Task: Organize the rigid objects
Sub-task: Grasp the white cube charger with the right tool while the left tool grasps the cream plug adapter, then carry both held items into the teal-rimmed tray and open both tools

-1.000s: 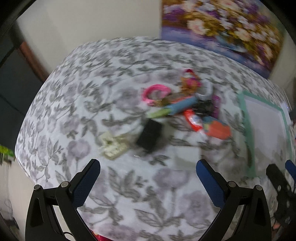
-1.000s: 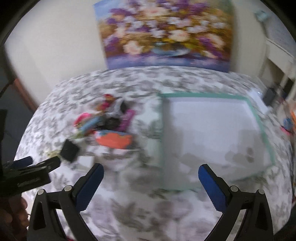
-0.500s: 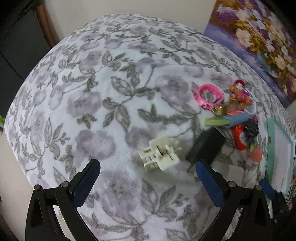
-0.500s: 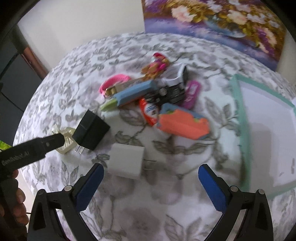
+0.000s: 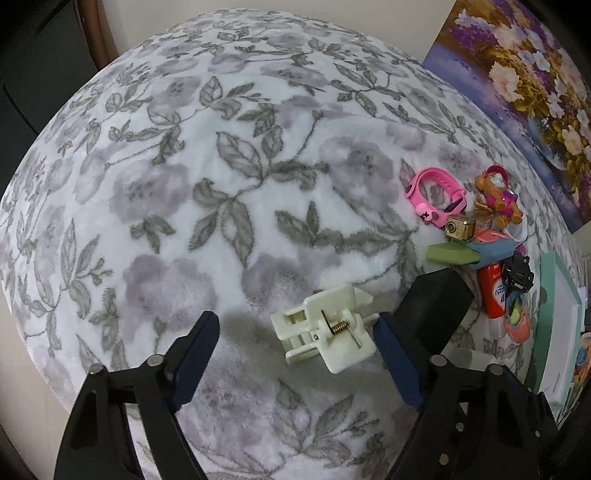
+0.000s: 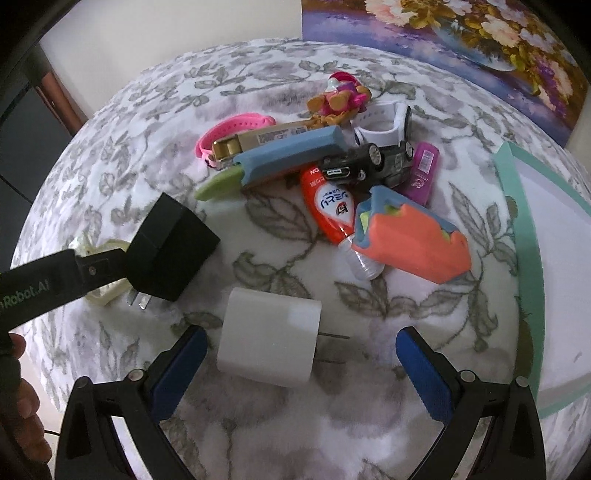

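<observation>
A cream plastic clip (image 5: 325, 328) lies on the floral blanket between the fingers of my open left gripper (image 5: 295, 339), nearer the right finger. A black charger (image 5: 432, 306) lies just right of it; it also shows in the right wrist view (image 6: 168, 247). A white charger (image 6: 267, 339) lies between the fingers of my open right gripper (image 6: 301, 356), nearer the left finger. Beyond is a pile: pink band (image 6: 232, 129), blue-green holder (image 6: 288, 158), red tube (image 6: 330, 203), orange case (image 6: 410, 240), purple item (image 6: 423, 173), toy bear (image 6: 338, 99).
A white tray with a teal rim (image 6: 519, 206) lies at the right; it also shows in the left wrist view (image 5: 552, 325). A flower painting (image 6: 461, 33) leans at the back. The left gripper's finger (image 6: 62, 273) reaches in from the left of the right wrist view.
Both grippers have swung left and come down close to the blanket. The left one now straddles the cream clip, the right one the white charger. Nothing has been taken hold of.
</observation>
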Tool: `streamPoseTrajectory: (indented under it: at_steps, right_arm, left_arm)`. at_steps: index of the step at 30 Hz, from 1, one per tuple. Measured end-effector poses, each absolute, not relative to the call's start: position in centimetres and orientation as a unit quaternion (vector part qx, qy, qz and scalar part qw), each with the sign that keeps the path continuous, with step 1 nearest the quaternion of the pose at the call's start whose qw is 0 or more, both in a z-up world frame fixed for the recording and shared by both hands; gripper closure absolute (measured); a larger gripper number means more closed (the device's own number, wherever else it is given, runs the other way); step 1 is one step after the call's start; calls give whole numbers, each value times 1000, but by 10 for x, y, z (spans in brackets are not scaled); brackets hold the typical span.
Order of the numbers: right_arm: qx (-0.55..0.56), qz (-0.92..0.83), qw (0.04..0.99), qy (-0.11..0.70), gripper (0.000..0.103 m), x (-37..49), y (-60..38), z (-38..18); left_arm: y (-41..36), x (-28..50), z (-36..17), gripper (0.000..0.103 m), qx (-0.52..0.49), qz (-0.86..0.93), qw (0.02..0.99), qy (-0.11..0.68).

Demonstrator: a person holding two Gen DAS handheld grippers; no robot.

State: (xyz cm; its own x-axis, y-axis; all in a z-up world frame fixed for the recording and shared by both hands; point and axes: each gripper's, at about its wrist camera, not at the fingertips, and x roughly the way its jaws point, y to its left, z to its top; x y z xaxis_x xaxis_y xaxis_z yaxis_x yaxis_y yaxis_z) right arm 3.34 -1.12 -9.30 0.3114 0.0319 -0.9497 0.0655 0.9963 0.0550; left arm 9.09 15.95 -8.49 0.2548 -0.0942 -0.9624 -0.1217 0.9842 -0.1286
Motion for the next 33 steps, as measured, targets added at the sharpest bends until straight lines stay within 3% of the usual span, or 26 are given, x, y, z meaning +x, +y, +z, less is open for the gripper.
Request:
streamPoseTrajectory:
  at_steps: [4, 9, 11, 13, 25, 33]
  right_arm:
    - [41, -15, 811, 583, 5, 34, -11, -94]
    - [41, -15, 816, 576, 22, 31, -12, -89]
    - [44, -9, 819, 572, 35, 29, -12, -86]
    - [47, -2, 820, 571, 41, 26, -14, -82]
    - [112, 22, 825, 554, 42, 16, -47, -54]
    - [130, -12, 852, 507, 41, 13, -92, -2]
  left_arm:
    - [157, 92, -85, 44, -85, 7, 787, 611]
    - [154, 91, -85, 44, -81, 14, 786, 612]
    - [156, 88, -83, 44, -77, 18, 786, 613]
    - [157, 86, -81, 44, -74, 22, 785, 615]
    - [145, 74, -33, 44, -56, 29, 790, 609]
    - [77, 80, 23, 44, -15, 0, 812, 583]
